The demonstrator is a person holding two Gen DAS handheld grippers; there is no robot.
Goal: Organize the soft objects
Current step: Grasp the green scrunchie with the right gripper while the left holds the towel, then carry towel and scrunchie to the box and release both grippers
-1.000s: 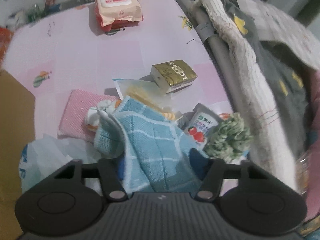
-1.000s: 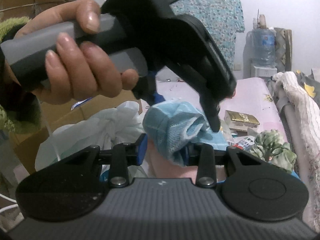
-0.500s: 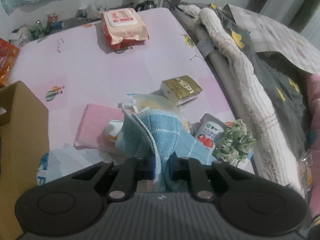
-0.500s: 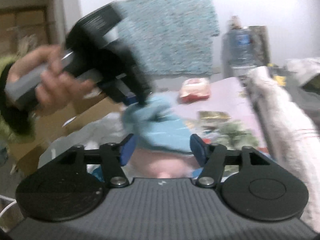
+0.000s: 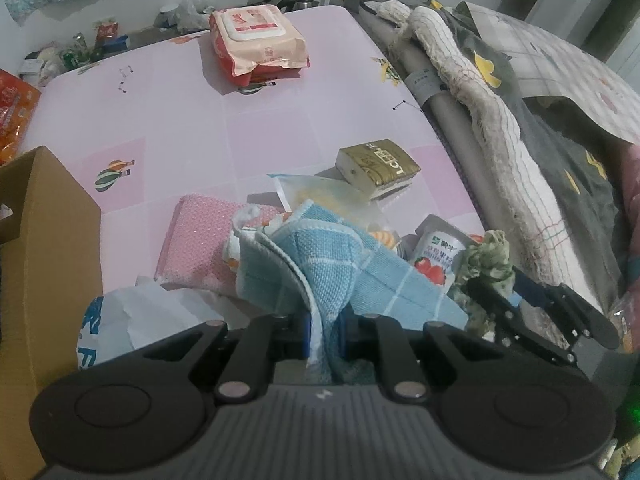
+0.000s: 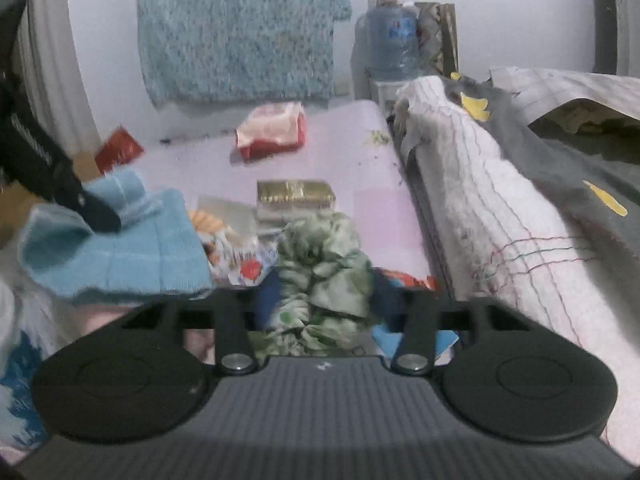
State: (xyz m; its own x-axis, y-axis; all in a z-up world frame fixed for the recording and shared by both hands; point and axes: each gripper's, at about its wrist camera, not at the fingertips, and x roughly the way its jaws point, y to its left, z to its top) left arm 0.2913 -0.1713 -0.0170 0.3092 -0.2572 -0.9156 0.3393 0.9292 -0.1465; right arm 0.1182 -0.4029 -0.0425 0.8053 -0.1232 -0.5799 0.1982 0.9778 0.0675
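Here the left gripper has its jaws pressed together on a fold of the light-blue checked woven towel, which rises in a crumpled peak from the clutter on the pink patterned table. The right gripper, whose jaws have just been closing, pinches the green-and-white ruffled fabric bundle between its blue pads; in the left wrist view that same bundle sits at the table's right edge with the right gripper's dark fingers around it. Beside the towel lie a pink textured sponge cloth, a small yoghurt cup with strawberries on its label, and a gold-wrapped rectangular packet. Farther back rests a pink-and-red pack of wet wipes. A brown cardboard box stands at the left, with a crumpled white plastic bag next to it.
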